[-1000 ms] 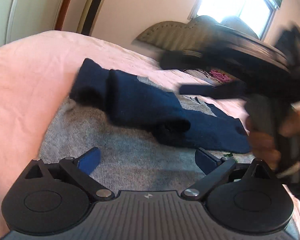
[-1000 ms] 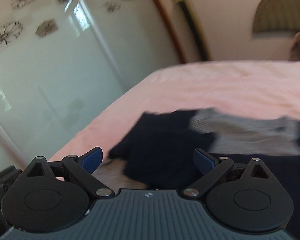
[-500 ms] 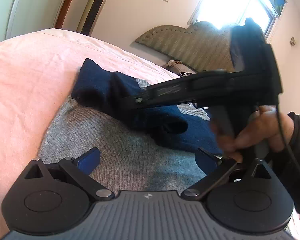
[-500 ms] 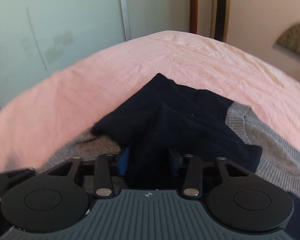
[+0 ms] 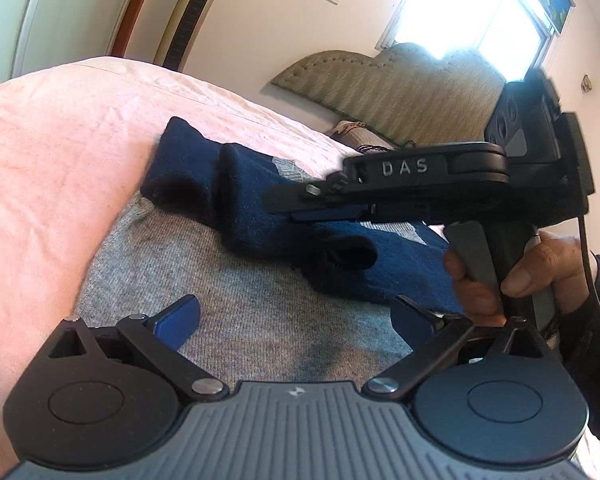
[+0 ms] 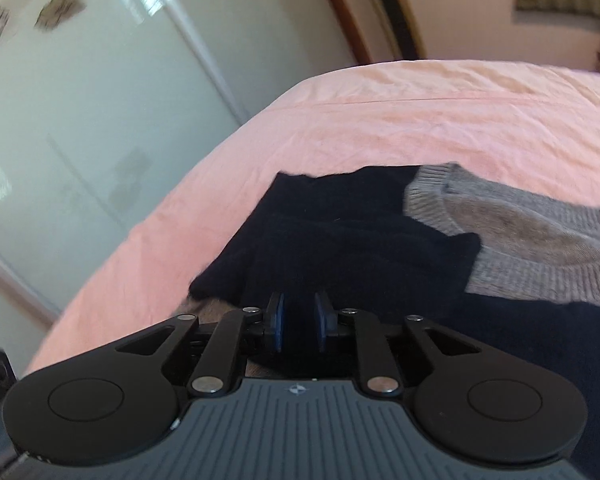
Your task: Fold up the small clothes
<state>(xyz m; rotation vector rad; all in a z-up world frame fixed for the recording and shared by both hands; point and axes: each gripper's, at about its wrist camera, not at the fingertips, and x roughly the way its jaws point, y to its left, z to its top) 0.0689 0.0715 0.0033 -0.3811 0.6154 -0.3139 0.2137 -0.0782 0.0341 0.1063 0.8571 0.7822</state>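
A small grey and navy knitted sweater (image 5: 236, 304) lies on the pink bed (image 5: 60, 152), its navy sleeve (image 5: 256, 208) folded across the grey body. My left gripper (image 5: 296, 320) is open and empty just above the grey body. My right gripper (image 6: 299, 322) is shut on the navy sleeve (image 6: 340, 240); it also shows in the left wrist view (image 5: 324, 210), reaching in from the right above the sleeve. The grey ribbed collar (image 6: 520, 240) lies to the right of the sleeve.
A padded headboard (image 5: 400, 84) and bright window (image 5: 480, 12) stand at the far end. Other clothes (image 5: 360, 136) lie by the headboard. A glass wardrobe door (image 6: 80, 120) runs along the bed's left side.
My right gripper swung in over the sweater and closed on the navy sleeve. The left gripper has stayed open and still.
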